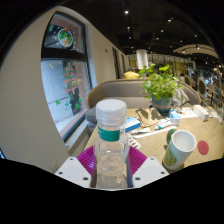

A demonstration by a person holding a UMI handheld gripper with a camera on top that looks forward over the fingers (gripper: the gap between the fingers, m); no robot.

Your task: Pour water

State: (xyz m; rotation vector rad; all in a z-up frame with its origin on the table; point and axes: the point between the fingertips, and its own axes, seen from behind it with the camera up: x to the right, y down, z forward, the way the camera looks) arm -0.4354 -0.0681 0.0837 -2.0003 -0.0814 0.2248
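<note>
A clear plastic water bottle with a white cap and a teal neck band stands upright between my fingers. Both magenta pads press against its sides, so my gripper is shut on it. The bottle is held up above the wooden table. A white mug with a green inner rim lies tilted to the right of the bottle, its mouth facing up and towards me. The bottle's base is hidden below the fingers.
A potted green plant stands on the table beyond the mug. Papers and small items lie near it. A red round thing lies right of the mug. A wall with posters is on the left.
</note>
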